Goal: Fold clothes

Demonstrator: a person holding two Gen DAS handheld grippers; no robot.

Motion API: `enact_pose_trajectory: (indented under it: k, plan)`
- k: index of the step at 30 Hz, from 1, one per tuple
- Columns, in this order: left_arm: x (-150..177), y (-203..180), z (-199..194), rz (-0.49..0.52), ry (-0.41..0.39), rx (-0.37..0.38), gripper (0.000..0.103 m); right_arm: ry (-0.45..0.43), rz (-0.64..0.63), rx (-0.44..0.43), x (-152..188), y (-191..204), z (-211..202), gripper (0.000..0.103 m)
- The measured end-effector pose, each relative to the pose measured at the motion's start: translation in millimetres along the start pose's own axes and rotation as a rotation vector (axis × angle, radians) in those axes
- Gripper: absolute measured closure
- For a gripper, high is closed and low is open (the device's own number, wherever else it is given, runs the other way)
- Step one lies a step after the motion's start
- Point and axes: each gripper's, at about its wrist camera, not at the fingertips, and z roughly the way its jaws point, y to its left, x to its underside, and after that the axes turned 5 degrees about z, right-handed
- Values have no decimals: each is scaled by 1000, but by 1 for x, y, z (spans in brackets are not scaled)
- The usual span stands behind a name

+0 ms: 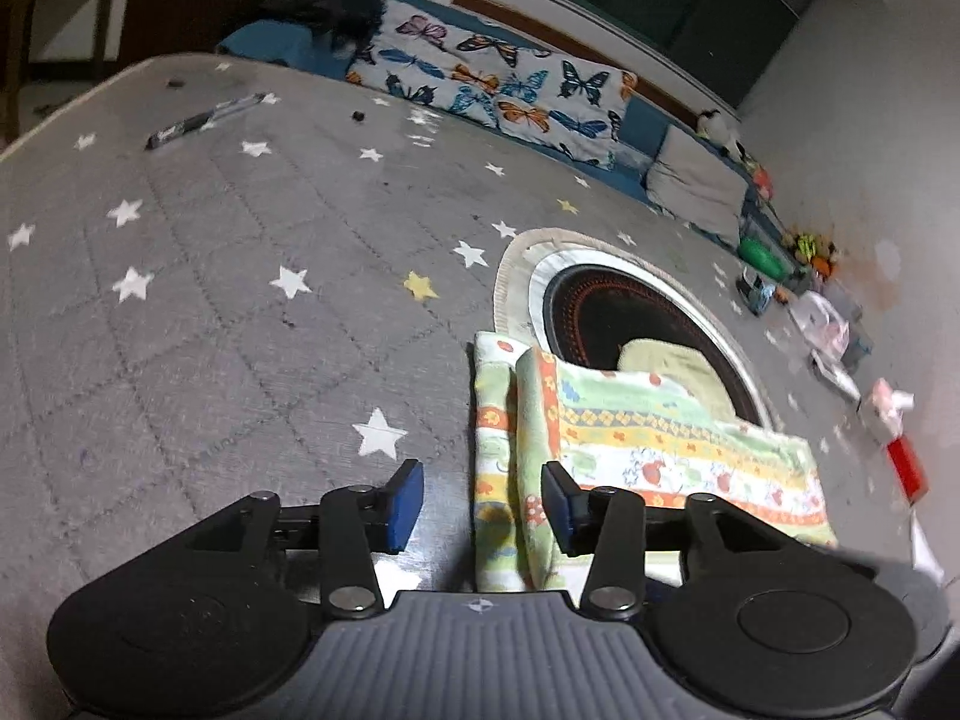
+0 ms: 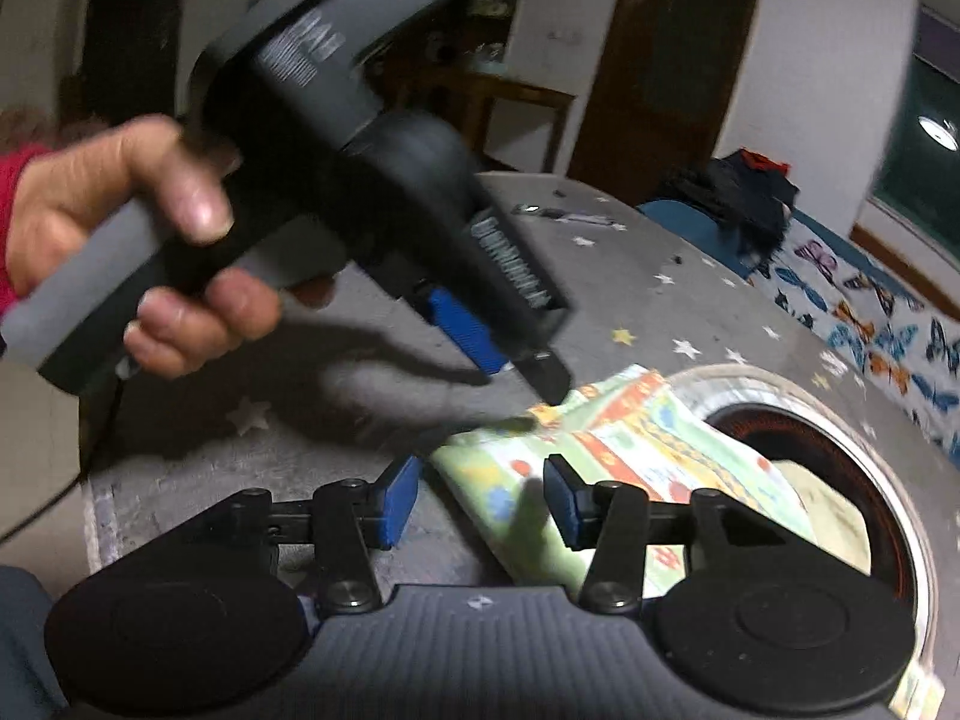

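Folded garment (image 1: 630, 450), pale green with orange, yellow and white printed bands, lies on the grey star-print bed cover (image 1: 210, 300), its far part draped over the rim of a round dark-centred mat (image 1: 600, 300). A narrow fold along its left edge stands doubled up, probably the last panel turned in. Left gripper (image 1: 483, 507) hangs low over that near-left edge, jaws spread, nothing between the blue pads (image 1: 402, 504); likely released to reposition or smooth. Right gripper (image 2: 480, 501) is likewise parted and empty, poised above the garment's near corner (image 2: 480, 480). In the right wrist view the left hand (image 2: 120, 240) grips the other tool's handle, its tip just above the cloth's far corner, contact uncertain through blur. White lettering on that tool's body is too smeared to read. Butterfly-print bedding (image 1: 498, 90) lies along the far side. Judgement: fold nearly complete.
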Motion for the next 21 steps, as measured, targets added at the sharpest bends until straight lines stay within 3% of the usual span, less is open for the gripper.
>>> enact_pose_trajectory:
  k: [2, 4, 7, 13, 21]
  plan:
    - [-1, 3, 1, -38, 4, 9, 49, 36, -23, 28, -1, 6, 10, 63]
    - [-1, 5, 3, -69, 9, 13, 49, 58, -21, 46, -1, 8, 16, 76]
    - [-2, 10, 5, -130, 13, 40, 38, 43, 34, 37, -3, 0, 13, 87]
    - [-6, 12, 9, -255, -2, 105, 22, -12, 169, 5, -7, -19, -3, 90]
    - [-5, -3, 20, -263, 16, 101, 24, -76, 240, -22, -7, -28, -31, 92]
